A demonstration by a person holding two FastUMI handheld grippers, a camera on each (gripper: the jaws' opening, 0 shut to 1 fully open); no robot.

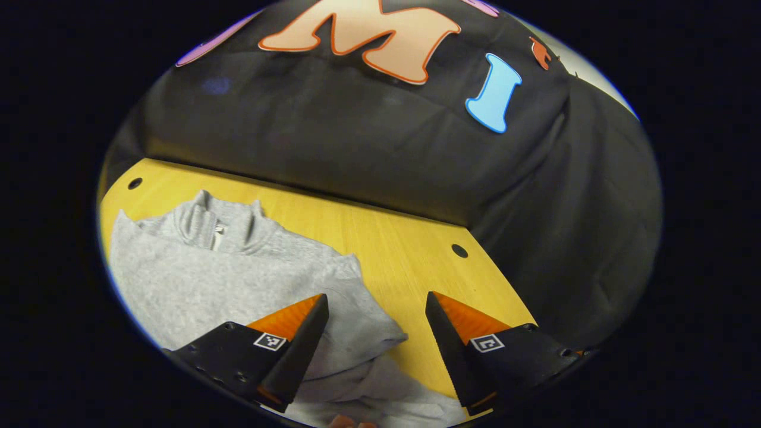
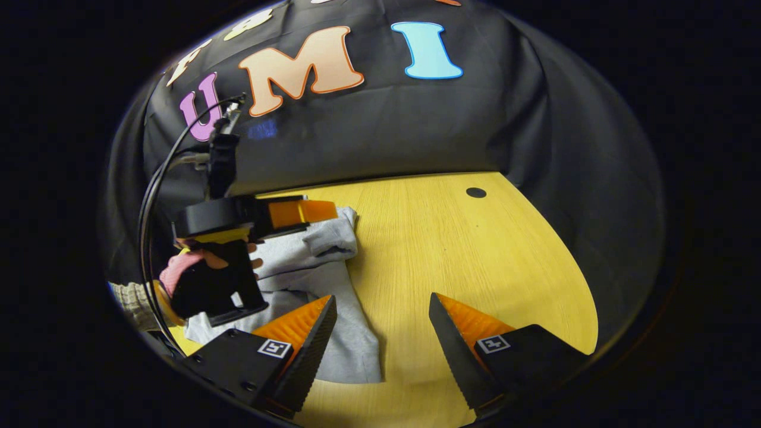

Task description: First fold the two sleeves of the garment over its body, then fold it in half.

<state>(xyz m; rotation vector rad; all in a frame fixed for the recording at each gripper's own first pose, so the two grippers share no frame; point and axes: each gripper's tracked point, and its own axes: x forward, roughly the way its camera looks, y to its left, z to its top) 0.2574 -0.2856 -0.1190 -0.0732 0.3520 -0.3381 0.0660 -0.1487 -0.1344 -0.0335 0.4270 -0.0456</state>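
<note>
We see a yellow wooden table [image 2: 475, 249] with a grey garment [image 1: 238, 279] lying on it, near the table's left side.

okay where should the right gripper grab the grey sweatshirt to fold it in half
Probably the sweatshirt's bottom hem corner lying flat by the right gripper. Come down from above with one open finger on each side of the edge: the cloth is thin there and juts onto bare table, clear of the left gripper.

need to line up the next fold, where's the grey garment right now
The grey garment lies flat on the yellow table, at the lower left of the left gripper view with its collar toward the black wall; in the right gripper view it sits left of centre, beneath the left tool.
</note>
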